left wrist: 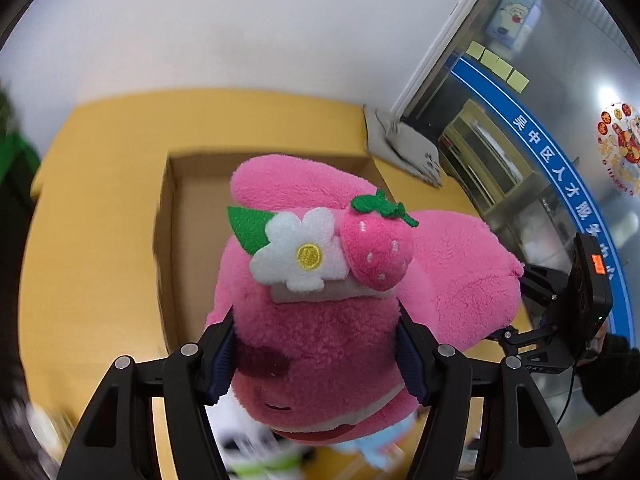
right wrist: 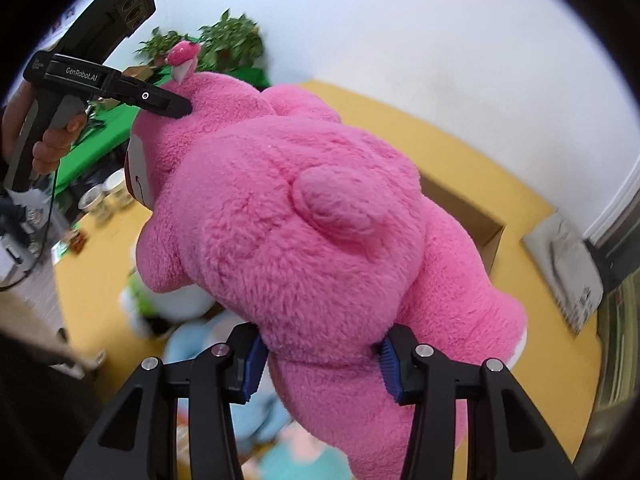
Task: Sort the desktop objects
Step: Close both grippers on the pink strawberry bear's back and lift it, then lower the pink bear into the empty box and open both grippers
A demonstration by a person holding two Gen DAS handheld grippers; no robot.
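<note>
Our left gripper (left wrist: 316, 356) has its blue-padded fingers (left wrist: 220, 360) pressed into the head of the pink plush bear (left wrist: 320, 320), one pad on each side, so the fingers are clamped on the toy. Just past the pads, on top of the head, sit a white felt flower (left wrist: 300, 256) with a yellow centre, a green leaf (left wrist: 250, 228) and a small pink strawberry (left wrist: 378, 248).

Our right gripper (right wrist: 320, 356) grips the same bear lower down — its blue pads (right wrist: 252, 364) squeeze the plush at the rump, below the short round tail (right wrist: 340, 204). In the right wrist view we see the bear (right wrist: 304, 220) from behind, held up in the air between the two grippers, with the left gripper (right wrist: 176, 104) biting the head at the far left and a bare hand (right wrist: 56, 144) around its handle.

Beyond the bear lies an open cardboard box (left wrist: 176, 216), resting on the yellow table (left wrist: 88, 208); the toy hangs above the box's near edge. To the right of the box a grey cloth (left wrist: 404, 148) lies near the wall. Below the bear, blurred soft toys in blue and green (right wrist: 188, 344) sit on the table. At the far left we make out green plants (right wrist: 228, 40) and small jars (right wrist: 104, 196).
</note>
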